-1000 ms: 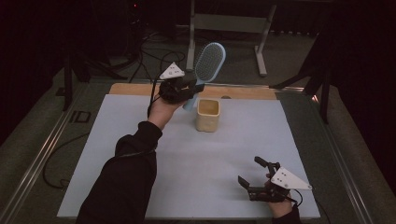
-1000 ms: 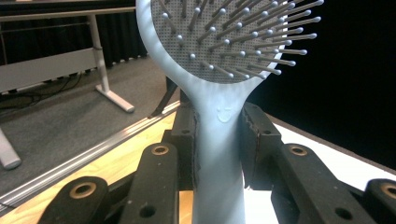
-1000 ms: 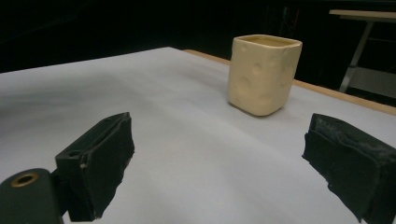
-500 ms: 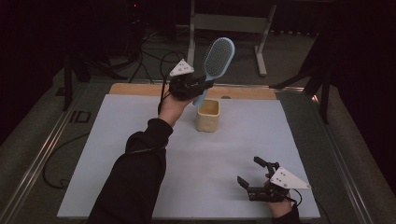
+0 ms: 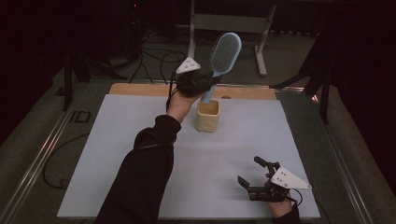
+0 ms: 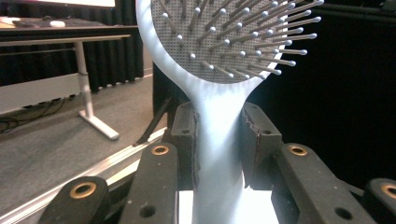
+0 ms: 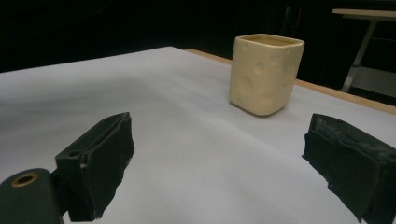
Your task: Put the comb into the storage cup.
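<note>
No readable writing showed on any item. The left gripper [image 5: 204,84] clenched the light-blue hairbrush [image 5: 223,55] by its handle, raised above the cream cup [image 5: 208,115], which stood at 12 o'clock on the white table cover [image 5: 116,154]. The right gripper [image 5: 254,179], jaws spread and empty, rested at 5 o'clock near the front edge, with bare cover between it and the cup.

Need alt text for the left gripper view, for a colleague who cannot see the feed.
The left claw is shut on the neck of a pale blue hairbrush, whose round bristled head rises above the jaws. Behind it, a dim room with a grey floor and a white table leg at left.
</note>
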{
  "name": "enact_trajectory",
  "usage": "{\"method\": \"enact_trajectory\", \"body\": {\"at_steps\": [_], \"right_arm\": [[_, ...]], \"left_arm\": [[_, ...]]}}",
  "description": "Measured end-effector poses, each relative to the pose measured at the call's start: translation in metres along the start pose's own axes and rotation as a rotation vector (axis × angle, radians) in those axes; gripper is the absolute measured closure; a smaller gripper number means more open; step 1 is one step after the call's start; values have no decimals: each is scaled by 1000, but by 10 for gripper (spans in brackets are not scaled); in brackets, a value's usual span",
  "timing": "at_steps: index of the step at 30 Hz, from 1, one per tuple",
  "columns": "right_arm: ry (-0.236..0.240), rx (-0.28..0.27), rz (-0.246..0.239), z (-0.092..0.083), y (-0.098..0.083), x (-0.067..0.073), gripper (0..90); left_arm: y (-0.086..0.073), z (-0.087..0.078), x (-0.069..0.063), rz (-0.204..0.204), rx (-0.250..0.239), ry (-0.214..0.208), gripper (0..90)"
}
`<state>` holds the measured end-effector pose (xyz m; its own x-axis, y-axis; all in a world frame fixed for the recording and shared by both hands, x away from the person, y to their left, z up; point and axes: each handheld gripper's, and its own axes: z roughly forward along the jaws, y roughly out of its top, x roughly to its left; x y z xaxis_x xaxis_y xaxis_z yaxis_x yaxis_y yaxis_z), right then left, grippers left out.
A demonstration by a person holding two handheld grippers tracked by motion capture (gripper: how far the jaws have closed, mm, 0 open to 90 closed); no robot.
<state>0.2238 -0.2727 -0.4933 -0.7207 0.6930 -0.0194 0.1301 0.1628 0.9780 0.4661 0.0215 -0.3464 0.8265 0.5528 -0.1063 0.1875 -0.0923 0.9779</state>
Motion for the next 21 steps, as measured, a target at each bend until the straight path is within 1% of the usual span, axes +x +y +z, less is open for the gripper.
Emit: {"method": "enact_trajectory", "body": {"at_steps": [4,6,7,9,10,11,12,14,15,16,17,18,21], "right_arm": [[2,-2,4,0,0,0,80],[5,1,5,1,-1,0,80],[6,1,8,2,-1,1,80],[7,1,3,2,-1,0,80],[9,0,4,2,-1,0,80],[10,1,5,2,-1,0,80],[10,0,6,2,-1,0,80],[11,0,7,2,-1,0,80],[9,1,9,2,-1,0,80],[10,-3,6,3,-1,-1,80],[13,-4,9,3,-1,0,80],[14,-4,10,3,-1,-1,80],[16,-1,13,3,-1,-1,80]], "left_arm": [[-1,4,0,6,-17,-8,705],[-3,7,1,11,-26,-6,704],[-5,8,2,5,-29,-12,705],[-8,11,4,0,-35,-9,705],[-10,12,5,-12,-39,-12,705],[-12,13,6,-15,-44,-9,705],[-14,14,7,-4,-44,2,704],[-16,15,8,-3,-53,-3,704],[-20,17,10,-5,-59,1,704],[-22,18,11,-7,-64,-3,704],[-24,19,13,-21,-66,-8,704],[-26,20,14,-30,-67,-2,704],[-33,23,17,-36,-69,12,704]]}}
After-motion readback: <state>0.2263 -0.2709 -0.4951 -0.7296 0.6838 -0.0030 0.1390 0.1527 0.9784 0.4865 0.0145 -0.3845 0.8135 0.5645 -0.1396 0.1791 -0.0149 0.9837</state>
